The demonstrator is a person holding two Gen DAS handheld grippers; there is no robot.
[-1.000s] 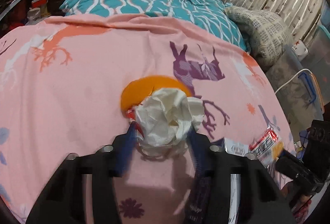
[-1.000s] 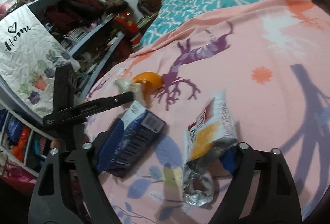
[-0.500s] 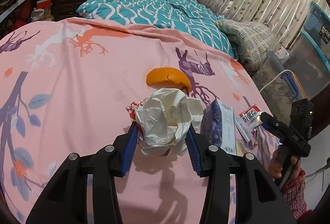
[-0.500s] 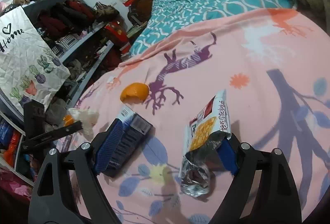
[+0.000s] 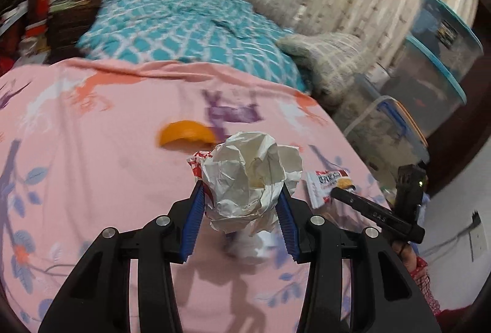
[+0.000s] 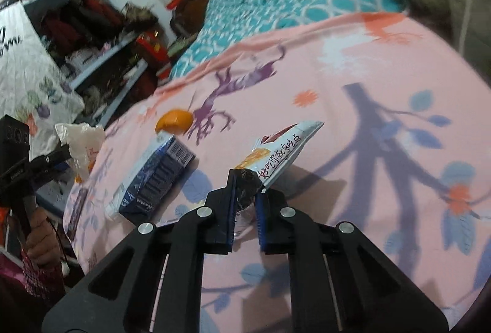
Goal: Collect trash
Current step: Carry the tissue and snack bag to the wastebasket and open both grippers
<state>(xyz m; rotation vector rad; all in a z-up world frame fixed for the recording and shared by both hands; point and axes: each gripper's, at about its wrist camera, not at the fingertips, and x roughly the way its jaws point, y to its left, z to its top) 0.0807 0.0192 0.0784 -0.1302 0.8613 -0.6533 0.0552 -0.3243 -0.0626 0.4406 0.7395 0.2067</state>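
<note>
My left gripper (image 5: 241,201) is shut on a crumpled white paper ball (image 5: 248,176), held above the pink bedsheet (image 5: 92,173). In the right wrist view the same paper ball (image 6: 81,139) hangs at the far left. My right gripper (image 6: 245,184) is shut on the crumpled foil end of a white and red snack wrapper (image 6: 284,149), whose far end tilts up off the sheet. A dark blue carton (image 6: 156,176) lies left of it. An orange peel (image 6: 174,120) sits farther back on the sheet, and the orange peel (image 5: 185,133) also shows beyond the paper ball.
A teal patterned quilt (image 5: 184,23) covers the far half of the bed, with a grey pillow (image 5: 325,57) at its right. Stacked storage bins (image 5: 429,66) stand along the bed's right side. Cluttered shelves (image 6: 101,35) and a white tote bag (image 6: 27,69) line the left side.
My right gripper has shut on the snack wrapper's foil end and tipped it up. My left gripper has risen and drawn back with the paper ball, away from the orange peel.
</note>
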